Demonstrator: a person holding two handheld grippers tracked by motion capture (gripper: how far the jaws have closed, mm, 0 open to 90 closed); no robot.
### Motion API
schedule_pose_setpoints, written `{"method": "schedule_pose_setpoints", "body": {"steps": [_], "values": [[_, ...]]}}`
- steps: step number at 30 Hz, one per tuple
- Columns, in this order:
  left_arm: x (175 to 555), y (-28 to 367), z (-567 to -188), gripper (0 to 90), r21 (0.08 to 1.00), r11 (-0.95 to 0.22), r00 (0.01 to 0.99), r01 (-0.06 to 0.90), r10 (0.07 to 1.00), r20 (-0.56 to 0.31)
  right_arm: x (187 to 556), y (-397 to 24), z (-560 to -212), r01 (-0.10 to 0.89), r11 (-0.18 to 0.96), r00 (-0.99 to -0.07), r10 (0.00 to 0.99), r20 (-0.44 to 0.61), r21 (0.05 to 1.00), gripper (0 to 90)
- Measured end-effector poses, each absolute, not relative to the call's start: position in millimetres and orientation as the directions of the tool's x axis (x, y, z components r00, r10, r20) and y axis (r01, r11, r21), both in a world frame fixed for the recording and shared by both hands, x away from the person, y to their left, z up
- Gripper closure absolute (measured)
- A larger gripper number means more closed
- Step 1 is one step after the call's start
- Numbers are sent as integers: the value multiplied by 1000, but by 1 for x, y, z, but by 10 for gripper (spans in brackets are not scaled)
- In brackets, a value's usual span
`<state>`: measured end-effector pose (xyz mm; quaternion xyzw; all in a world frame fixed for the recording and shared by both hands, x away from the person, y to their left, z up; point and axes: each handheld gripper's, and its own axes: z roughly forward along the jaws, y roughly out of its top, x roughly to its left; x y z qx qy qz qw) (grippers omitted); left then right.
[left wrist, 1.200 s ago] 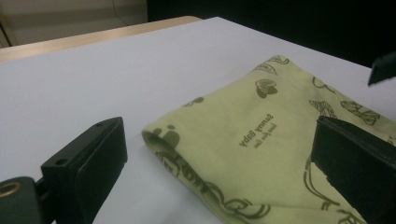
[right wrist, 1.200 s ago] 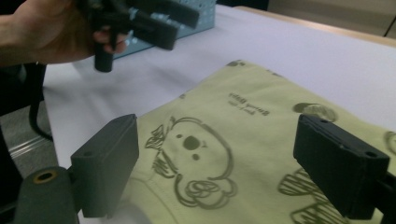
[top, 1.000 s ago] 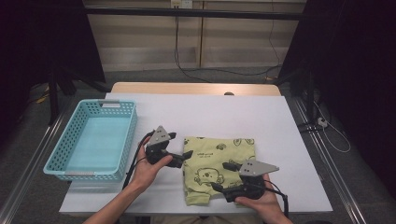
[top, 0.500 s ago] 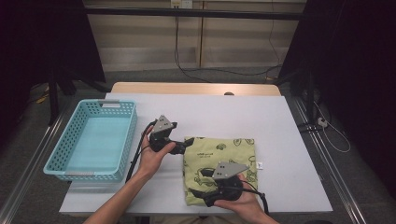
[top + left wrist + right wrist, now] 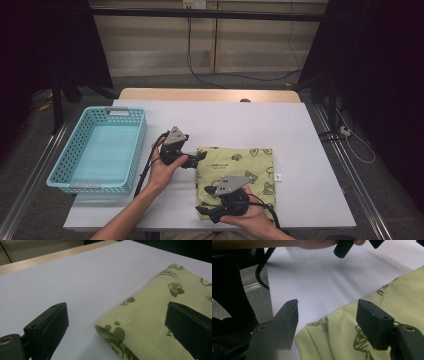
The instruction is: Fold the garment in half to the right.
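White table (image 5: 300,150), folded green cloth (image 5: 245,165), left claw (image 5: 117,325) released (straddling its corner), right claw (image 5: 327,325) closing, ungripped.

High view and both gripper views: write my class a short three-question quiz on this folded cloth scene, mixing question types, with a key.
1. True or false: the turquoise perforated plastic basket holds the folded yellow-green printed cloth.
2. Which gripper is at the cloth's near left corner? A) left gripper B) right gripper
3. Fill in: the cloth lies on the ___ table cover.

Key: 1 false, it lies on the table cover; 2 B, its fingers straddle that corner, having just been closing; 3 white.
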<state>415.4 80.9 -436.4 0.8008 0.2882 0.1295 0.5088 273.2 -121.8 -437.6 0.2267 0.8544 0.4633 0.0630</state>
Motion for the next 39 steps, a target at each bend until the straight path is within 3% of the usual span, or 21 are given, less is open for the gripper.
{"method": "schedule_pose_setpoints", "body": {"steps": [22, 29, 33, 39], "values": [[416, 82, -438, 48, 887, -317, 799, 336, 595, -90, 262, -108, -457, 325, 544, -906, 413, 90, 773, 376], [416, 84, -438, 48, 891, -302, 792, 339, 603, -96, 255, -105, -457, 271, 594, -907, 420, -4, 758, 406], [416, 83, -438, 48, 890, -302, 791, 341, 604, -98, 260, -107, -455, 295, 588, -895, 447, 2, 753, 592], [416, 83, -439, 48, 890, -303, 792, 340, 603, -97, 265, -109, -452, 349, 575, -873, 486, 35, 740, 723]]}}
